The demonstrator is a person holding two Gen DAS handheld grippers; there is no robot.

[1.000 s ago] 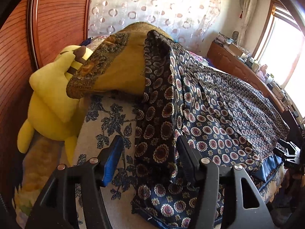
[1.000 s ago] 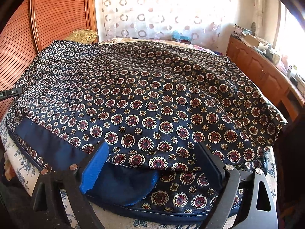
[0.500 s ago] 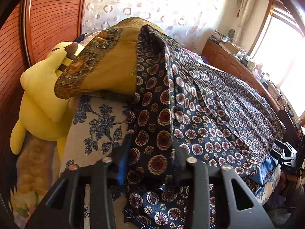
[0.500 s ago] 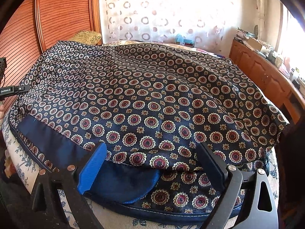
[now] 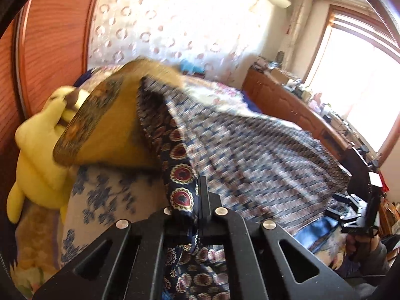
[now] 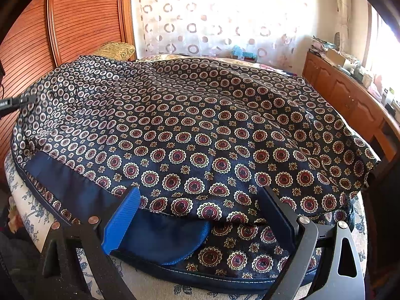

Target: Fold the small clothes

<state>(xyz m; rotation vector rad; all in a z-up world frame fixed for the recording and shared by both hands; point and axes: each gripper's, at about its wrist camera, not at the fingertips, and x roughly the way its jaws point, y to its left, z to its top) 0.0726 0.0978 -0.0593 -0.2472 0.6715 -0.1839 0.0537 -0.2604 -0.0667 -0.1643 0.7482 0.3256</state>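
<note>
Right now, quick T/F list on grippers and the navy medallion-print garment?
1. The left gripper is shut on the navy medallion-print garment. True.
2. The right gripper is clamped on the garment. False: its jaws stand open over the hem.
3. A yellow plush toy lies beside the bed. True.
4. The garment is folded into a small square. False: it lies spread across the bed.

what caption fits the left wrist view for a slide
Left hand-held gripper shut on the navy medallion-print garment beside a yellow plush toy.
</note>
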